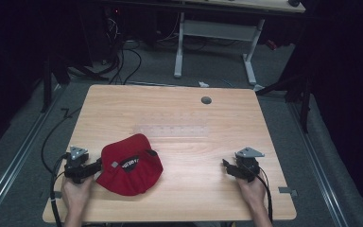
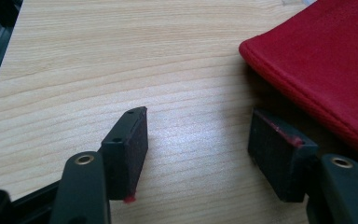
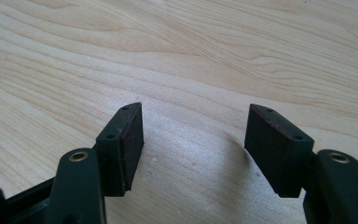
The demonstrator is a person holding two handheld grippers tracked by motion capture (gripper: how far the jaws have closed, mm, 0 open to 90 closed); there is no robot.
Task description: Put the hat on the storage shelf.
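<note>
Red cap [image 1: 130, 164] lies on wooden table [image 1: 179, 118], near front-left corner, dark patch with pale lettering on top. Left gripper [image 1: 94, 168] just beside cap's left edge, jaws spread, nothing between. Left gripper view adds detail: stitched red brim [image 2: 326, 70] close by the jaw at that view's right, contact unclear, bare wood in gap. Right gripper [image 1: 226, 165] well apart at table's right, jaws apart; right gripper view shows bare wood grain between pads [image 3: 131, 140].
</note>
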